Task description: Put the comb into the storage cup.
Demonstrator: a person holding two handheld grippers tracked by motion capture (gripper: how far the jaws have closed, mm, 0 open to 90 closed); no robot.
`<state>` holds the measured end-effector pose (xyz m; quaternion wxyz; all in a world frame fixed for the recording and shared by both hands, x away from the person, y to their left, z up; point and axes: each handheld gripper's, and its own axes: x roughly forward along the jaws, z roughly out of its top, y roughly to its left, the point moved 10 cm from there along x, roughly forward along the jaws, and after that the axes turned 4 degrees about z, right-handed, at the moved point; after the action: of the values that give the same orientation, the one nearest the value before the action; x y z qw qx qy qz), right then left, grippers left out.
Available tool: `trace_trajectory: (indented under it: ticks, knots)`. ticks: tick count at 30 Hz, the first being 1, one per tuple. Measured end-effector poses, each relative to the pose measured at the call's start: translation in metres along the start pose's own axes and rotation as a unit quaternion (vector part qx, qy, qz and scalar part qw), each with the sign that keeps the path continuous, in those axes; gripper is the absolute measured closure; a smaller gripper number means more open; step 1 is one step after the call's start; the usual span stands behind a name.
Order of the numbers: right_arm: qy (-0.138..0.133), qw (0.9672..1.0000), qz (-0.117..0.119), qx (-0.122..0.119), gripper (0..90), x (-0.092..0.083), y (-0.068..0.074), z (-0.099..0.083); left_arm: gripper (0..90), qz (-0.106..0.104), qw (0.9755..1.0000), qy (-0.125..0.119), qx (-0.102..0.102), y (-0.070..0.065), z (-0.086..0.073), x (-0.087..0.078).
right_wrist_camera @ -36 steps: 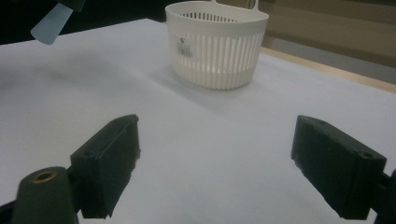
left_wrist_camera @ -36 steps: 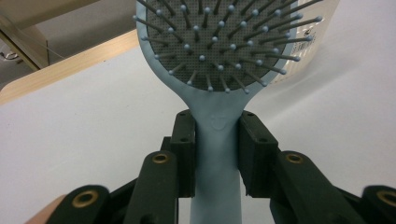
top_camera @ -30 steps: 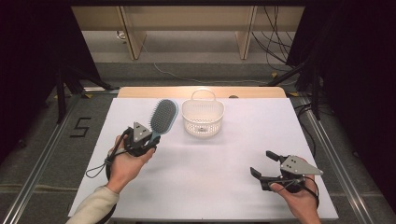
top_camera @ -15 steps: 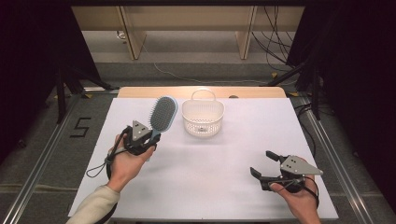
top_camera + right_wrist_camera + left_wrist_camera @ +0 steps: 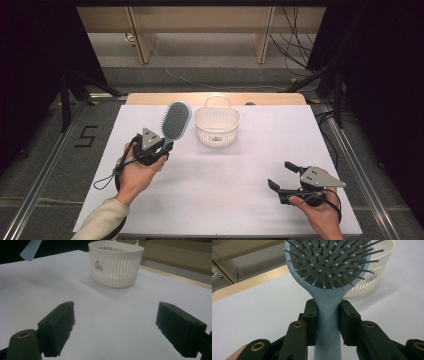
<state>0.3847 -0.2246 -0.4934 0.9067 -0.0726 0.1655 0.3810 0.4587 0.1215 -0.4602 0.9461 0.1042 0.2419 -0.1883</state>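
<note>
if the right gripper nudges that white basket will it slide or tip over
Probably slide: the basket looks like thin slotted plastic, so likely light, and it sits on a smooth white table. It seems wider than tall with a broad flat base, so tipping looks unlikely unless pushed near the rim. The thin ribbed wall may flex a little.

Left tool (image 5: 162, 145) clamped on hairbrush (image 5: 175, 119) handle, raised, right tool (image 5: 283, 176) jaws spread wide, low

The oval plastic hairbrush (image 5: 175, 120) is light blue, with a dark grey dotted cushion and grey bristles with pale blue tips. The round slatted plastic basket (image 5: 217, 126) is cream-white with vertical slits. The flat table cover (image 5: 225, 190) is plain white.
</note>
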Motion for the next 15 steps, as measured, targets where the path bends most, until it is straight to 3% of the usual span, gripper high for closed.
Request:
trace_trajectory:
  ticks: [15]
  knots:
    - [0.0, 1.0, 0.001, 0.0, 16.1, 0.0002, 0.0, -0.0002, 70.1, -0.002, 0.9999, -0.011, -0.001, -0.0024, 0.0064, 0.0022]
